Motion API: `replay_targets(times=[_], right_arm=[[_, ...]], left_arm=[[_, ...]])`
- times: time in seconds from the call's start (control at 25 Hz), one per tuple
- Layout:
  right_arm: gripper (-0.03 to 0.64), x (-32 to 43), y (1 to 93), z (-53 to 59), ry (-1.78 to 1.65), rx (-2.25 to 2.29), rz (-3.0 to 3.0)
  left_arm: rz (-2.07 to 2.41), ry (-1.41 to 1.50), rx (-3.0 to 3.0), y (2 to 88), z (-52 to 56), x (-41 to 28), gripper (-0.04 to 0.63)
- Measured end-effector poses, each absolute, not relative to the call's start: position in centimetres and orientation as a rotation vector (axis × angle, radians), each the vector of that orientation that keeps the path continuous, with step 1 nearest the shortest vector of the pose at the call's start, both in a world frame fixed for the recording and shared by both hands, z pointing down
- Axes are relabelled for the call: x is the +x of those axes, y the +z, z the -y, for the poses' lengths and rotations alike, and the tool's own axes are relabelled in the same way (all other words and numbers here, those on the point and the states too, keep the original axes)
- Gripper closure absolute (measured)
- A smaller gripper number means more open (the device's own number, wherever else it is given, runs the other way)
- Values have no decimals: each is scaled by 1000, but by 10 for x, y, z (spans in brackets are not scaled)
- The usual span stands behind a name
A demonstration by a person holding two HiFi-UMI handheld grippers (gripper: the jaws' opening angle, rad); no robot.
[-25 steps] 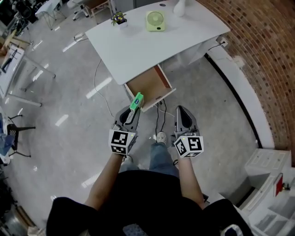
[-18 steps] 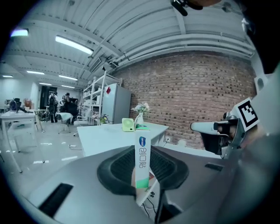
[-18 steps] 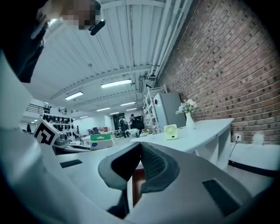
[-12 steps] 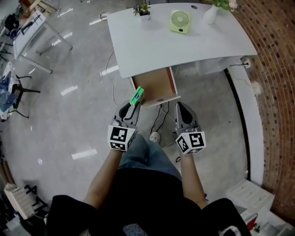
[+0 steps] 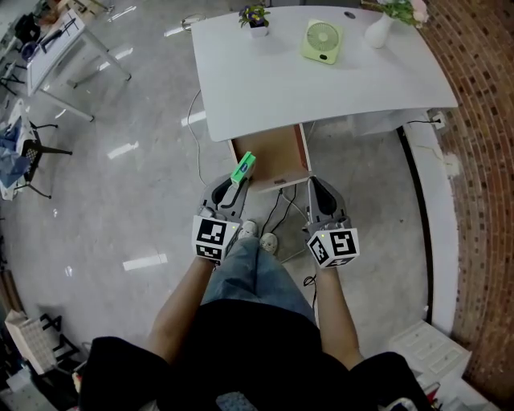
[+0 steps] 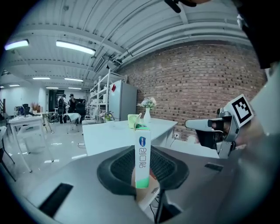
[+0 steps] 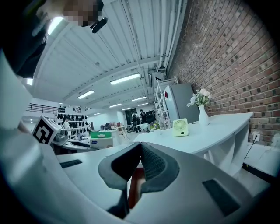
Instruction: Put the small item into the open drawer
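Observation:
The small item is a green and white box [image 5: 243, 168], and it stands upright between the pads of my left gripper [image 5: 234, 185], which is shut on it. In the left gripper view the box [image 6: 141, 153] fills the middle of the left gripper [image 6: 142, 175]. The open wooden drawer [image 5: 273, 156] juts out from under the white table [image 5: 321, 96], just beyond the box. My right gripper [image 5: 316, 187] hovers at the drawer's right front corner. In its own view the right gripper [image 7: 140, 146] is shut on nothing, and brown drawer wood [image 7: 136, 186] shows below its pads.
On the table stand a green fan [image 5: 323, 40], a small potted plant [image 5: 255, 18] and a white vase [image 5: 377, 30]. Cables [image 5: 283, 210] lie on the floor under the drawer. A brick wall [image 5: 482, 120] runs along the right, and other tables [image 5: 64, 48] stand far left.
The person has stepped up and turned square to the table. Both grippers have come closer to the drawer front. The box stays in the left gripper.

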State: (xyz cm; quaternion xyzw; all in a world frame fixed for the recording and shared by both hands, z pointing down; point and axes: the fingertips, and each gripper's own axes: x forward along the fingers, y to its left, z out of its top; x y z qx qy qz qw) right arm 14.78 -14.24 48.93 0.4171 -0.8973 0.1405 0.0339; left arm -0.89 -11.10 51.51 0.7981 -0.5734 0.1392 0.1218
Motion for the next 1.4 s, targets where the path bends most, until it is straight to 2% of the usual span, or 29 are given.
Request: replay_targets(times=[0.24,0.76,1.2,1.4], right_arm=[[615,136,539,177,461,1235,2736],[615,118,710,255,510,1138,2681],[615,104,756,276,558,1120,2643],[615,99,767,276,522,1078,2649]], left_arm=[[1583,471,2309,581,144,3,497],[1479,554,2162,774,248,24,497],[1346,711,1920,885,269,24,495],[1322,745,1865,906,272,19,495]])
